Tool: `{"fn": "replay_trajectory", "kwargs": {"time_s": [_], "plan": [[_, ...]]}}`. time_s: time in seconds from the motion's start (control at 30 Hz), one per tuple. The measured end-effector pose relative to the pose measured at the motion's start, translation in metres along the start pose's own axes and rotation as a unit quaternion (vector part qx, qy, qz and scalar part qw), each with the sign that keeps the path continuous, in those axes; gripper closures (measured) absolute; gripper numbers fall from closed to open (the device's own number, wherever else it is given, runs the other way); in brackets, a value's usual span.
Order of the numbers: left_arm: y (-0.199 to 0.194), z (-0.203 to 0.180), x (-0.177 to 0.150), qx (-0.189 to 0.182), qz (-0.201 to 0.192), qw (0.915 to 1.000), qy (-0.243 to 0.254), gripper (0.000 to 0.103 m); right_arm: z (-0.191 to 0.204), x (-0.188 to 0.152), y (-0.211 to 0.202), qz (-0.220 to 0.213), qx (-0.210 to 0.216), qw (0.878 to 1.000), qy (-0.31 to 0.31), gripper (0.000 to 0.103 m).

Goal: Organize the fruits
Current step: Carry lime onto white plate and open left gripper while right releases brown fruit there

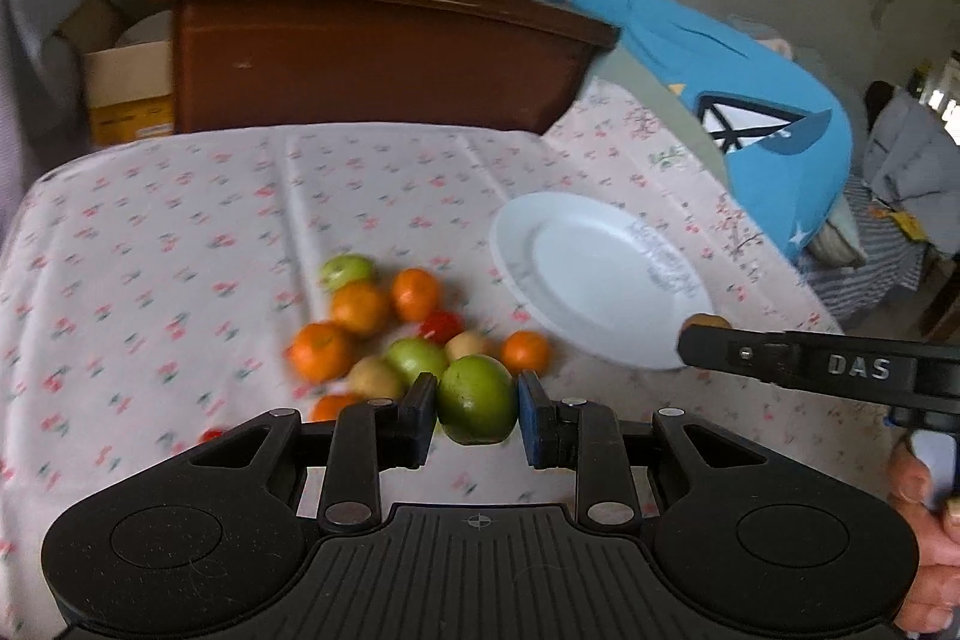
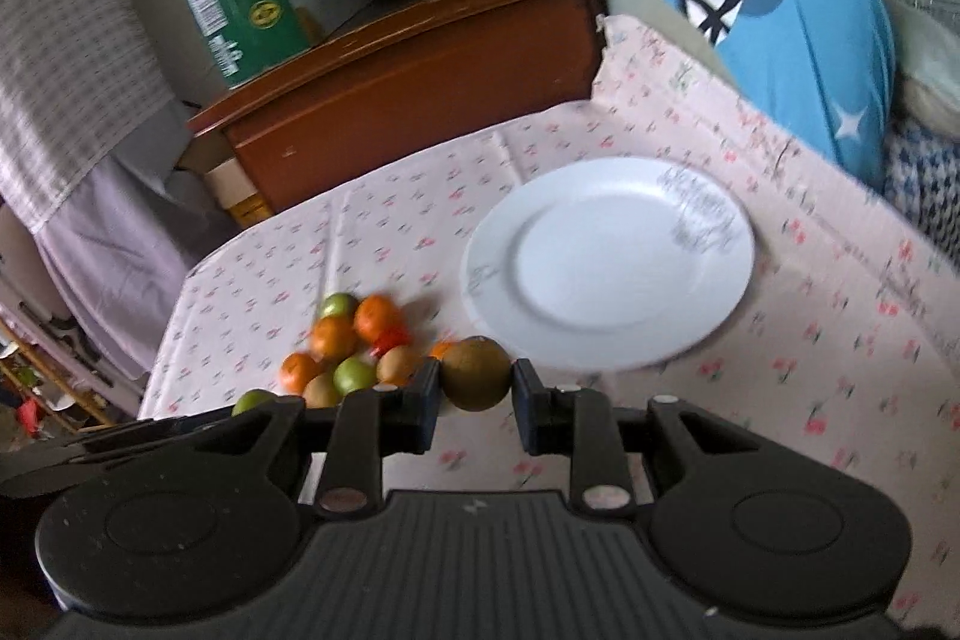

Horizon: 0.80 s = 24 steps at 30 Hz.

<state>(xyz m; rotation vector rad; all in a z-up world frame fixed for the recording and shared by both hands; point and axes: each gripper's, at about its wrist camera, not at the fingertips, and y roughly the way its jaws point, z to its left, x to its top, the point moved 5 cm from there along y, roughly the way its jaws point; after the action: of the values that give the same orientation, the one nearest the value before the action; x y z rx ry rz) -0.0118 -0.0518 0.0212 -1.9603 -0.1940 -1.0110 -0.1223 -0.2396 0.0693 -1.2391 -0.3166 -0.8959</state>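
On the floral cloth (image 1: 180, 220), both grippers are angled downward: a green fruit (image 1: 477, 400) is clamped by the left gripper (image 1: 477, 409), a brownish fruit (image 2: 477, 373) by the right gripper (image 2: 477, 388), near the plate's (image 2: 606, 250) front edge.

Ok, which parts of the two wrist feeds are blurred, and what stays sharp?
Left wrist view: the pile of loose oranges and green fruit and the floral tablecloth smear; the held round green fruit stays sharp. Right wrist view: the white round plate rim smears; the held brownish round fruit stays crisp.
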Motion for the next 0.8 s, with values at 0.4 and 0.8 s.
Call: {"fn": "replay_trajectory", "kwargs": {"time_s": [0.4, 0.8], "plan": [[0.057, -0.033, 0.025, -0.033, 0.018, 0.998, 0.052, 0.077, -0.034, 0.031, 0.042, 0.025, -0.021, 0.999, 0.027, 0.078], [0.101, -0.054, 0.035, -0.053, 0.033, 0.9962, 0.062, 0.077, -0.062, 0.044, 0.072, 0.035, -0.045, 0.997, 0.058, 0.078]]}}
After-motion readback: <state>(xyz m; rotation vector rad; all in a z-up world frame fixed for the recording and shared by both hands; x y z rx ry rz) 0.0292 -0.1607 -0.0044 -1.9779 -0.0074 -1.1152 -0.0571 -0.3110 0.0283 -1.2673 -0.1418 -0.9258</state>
